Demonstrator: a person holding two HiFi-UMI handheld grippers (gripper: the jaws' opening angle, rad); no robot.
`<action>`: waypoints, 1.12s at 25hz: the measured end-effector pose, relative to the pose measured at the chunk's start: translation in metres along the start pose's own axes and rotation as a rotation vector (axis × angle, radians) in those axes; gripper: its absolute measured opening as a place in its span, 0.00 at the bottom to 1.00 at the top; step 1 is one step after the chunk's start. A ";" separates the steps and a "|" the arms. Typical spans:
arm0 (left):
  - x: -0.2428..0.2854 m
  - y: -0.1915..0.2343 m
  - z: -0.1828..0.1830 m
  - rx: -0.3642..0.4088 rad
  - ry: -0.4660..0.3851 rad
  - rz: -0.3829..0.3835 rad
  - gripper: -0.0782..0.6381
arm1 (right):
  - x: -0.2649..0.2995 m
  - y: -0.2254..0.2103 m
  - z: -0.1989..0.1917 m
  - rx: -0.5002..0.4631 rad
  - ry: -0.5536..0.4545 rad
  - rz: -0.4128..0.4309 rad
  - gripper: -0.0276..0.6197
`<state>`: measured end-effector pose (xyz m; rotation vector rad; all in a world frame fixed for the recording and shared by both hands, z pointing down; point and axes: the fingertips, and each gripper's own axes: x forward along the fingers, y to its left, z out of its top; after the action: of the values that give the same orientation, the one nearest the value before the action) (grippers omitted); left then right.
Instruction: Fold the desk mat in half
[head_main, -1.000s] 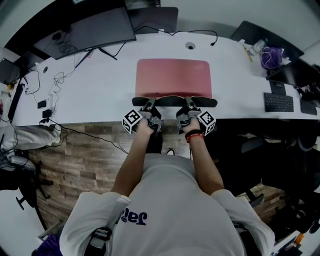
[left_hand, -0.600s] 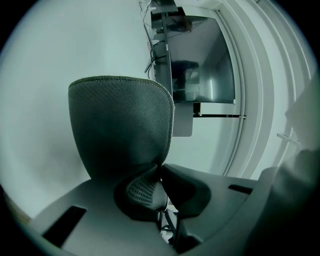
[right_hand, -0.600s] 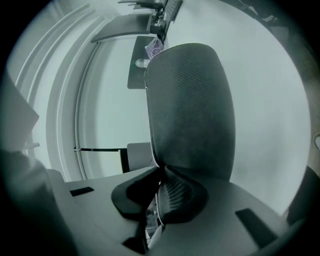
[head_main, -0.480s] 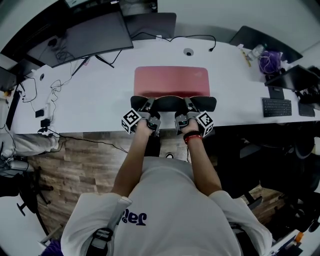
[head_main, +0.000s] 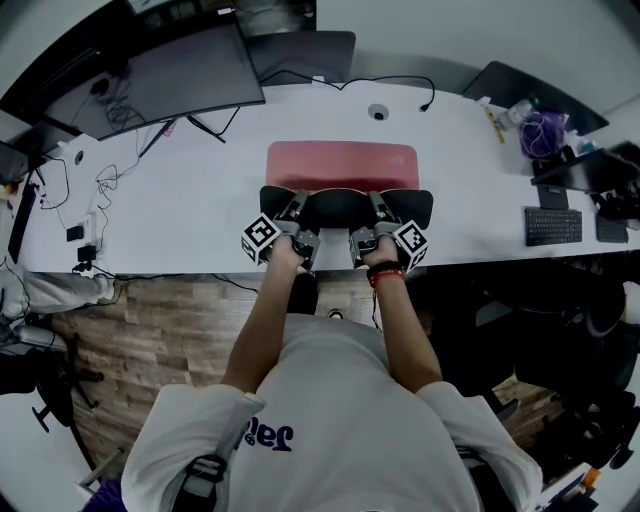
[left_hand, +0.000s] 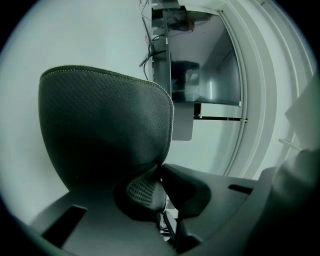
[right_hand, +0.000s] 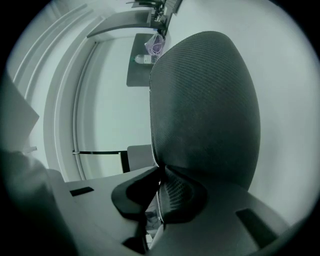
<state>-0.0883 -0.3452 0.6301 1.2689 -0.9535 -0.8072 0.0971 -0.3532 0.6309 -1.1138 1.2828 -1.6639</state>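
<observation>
The desk mat (head_main: 342, 163) lies on the white desk (head_main: 200, 205), pink side up at the far half. Its near edge is lifted and curled over, showing the black textured underside (head_main: 345, 205). My left gripper (head_main: 292, 213) is shut on the mat's near left corner; that black corner (left_hand: 107, 145) stands up from the jaws in the left gripper view. My right gripper (head_main: 380, 213) is shut on the near right corner, whose black underside (right_hand: 207, 110) fills the right gripper view. Both grippers sit side by side just over the desk's front edge.
A monitor (head_main: 165, 75) and a laptop (head_main: 300, 45) stand at the back left, with cables (head_main: 100, 170) trailing at the left. A keyboard (head_main: 552, 226) and a purple bag (head_main: 542, 130) are at the right. Wooden floor (head_main: 160, 330) shows below the desk edge.
Both grippers have carried the mat's near edge farther from me. More black underside shows and less of the pink top is uncovered.
</observation>
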 end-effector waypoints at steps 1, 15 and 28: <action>0.004 -0.001 0.001 -0.001 0.001 0.000 0.16 | 0.003 0.001 0.002 0.002 -0.001 0.000 0.11; 0.054 -0.016 0.027 0.010 0.020 -0.012 0.16 | 0.053 0.018 0.017 -0.023 -0.005 0.000 0.12; 0.097 -0.030 0.054 -0.016 0.021 -0.033 0.16 | 0.105 0.035 0.029 -0.020 -0.003 0.007 0.12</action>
<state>-0.0977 -0.4584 0.6153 1.2799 -0.9096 -0.8242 0.0898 -0.4670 0.6202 -1.1224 1.3022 -1.6471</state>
